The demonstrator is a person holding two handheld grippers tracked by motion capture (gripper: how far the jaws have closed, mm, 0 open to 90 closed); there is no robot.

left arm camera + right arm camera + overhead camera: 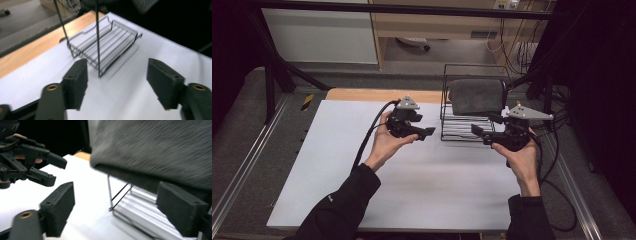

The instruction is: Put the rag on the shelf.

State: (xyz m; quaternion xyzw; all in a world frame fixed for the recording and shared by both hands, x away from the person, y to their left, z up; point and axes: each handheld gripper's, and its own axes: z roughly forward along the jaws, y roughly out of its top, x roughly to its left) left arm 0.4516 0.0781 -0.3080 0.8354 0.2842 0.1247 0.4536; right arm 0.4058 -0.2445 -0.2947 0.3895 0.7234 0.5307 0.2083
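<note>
the wire rack (462, 122) stands at the far right part of the white table (362, 175), with a grey towel (477, 96) draped over its top rail. the left gripper (428, 132) hovers just left of the rack, jaws spread wide and holding nothing; the right gripper (477, 131) hangs just in front of the rack's right side, jaws equally wide and empty.

the rack looks light, so a jaw catching 1 of its thin wires could tip or drag it, and a pull on the towel from 1 side could slide it off the rail.

the right gripper view shows the towel's (155, 150) hanging edge close above the jaws and the left gripper (53, 168) beyond. the left gripper view shows the rack's (105, 47) slatted lower shelf, bare.
</note>
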